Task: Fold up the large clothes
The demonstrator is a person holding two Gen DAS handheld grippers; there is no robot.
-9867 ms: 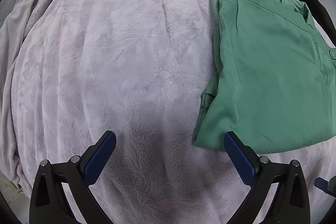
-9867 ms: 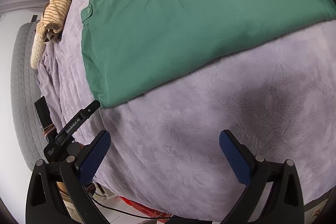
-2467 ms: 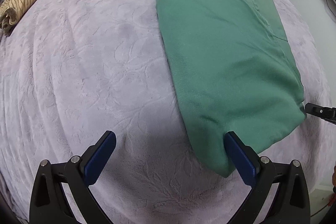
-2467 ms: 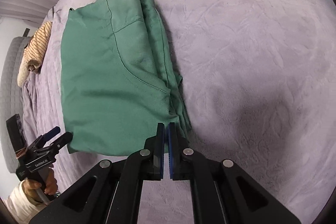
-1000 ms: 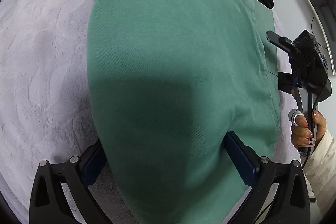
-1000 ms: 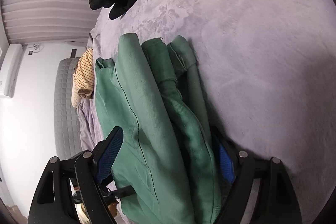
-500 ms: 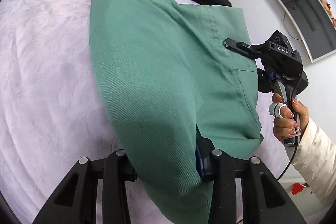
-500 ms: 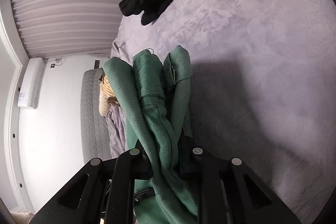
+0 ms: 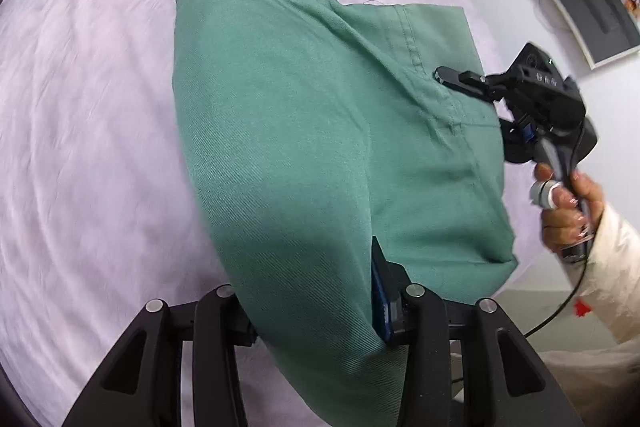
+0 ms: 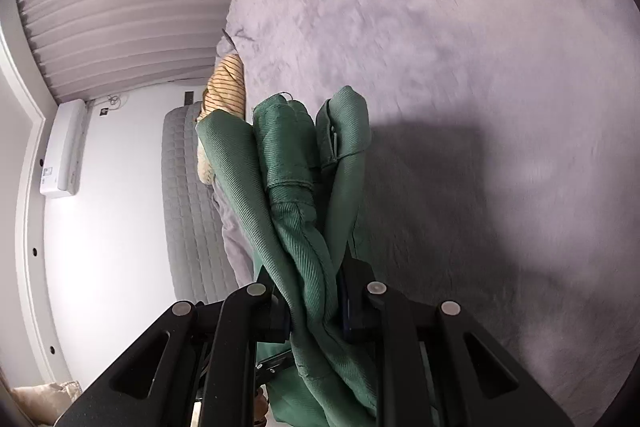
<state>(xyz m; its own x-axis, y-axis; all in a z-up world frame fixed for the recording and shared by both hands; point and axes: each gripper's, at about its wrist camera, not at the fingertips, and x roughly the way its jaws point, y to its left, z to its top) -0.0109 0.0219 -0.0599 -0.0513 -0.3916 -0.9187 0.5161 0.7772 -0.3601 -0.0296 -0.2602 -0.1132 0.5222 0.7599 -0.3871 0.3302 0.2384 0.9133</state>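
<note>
Gripping green garment (image 9: 304, 131) edges, both tongs clamped

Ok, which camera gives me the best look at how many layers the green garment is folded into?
Right wrist: the green garment shows edge-on, three thick folds bunched between the right gripper. The left wrist shows only its broad flat face.

Bright, even indoor light. Both fisheye views bend strongly and darken at their round edges. The plush lilac bed cover (image 9: 88, 131) is smeared by motion blur. The folded green cotton garment (image 10: 304, 195) casts a broad soft shadow rightward.
</note>
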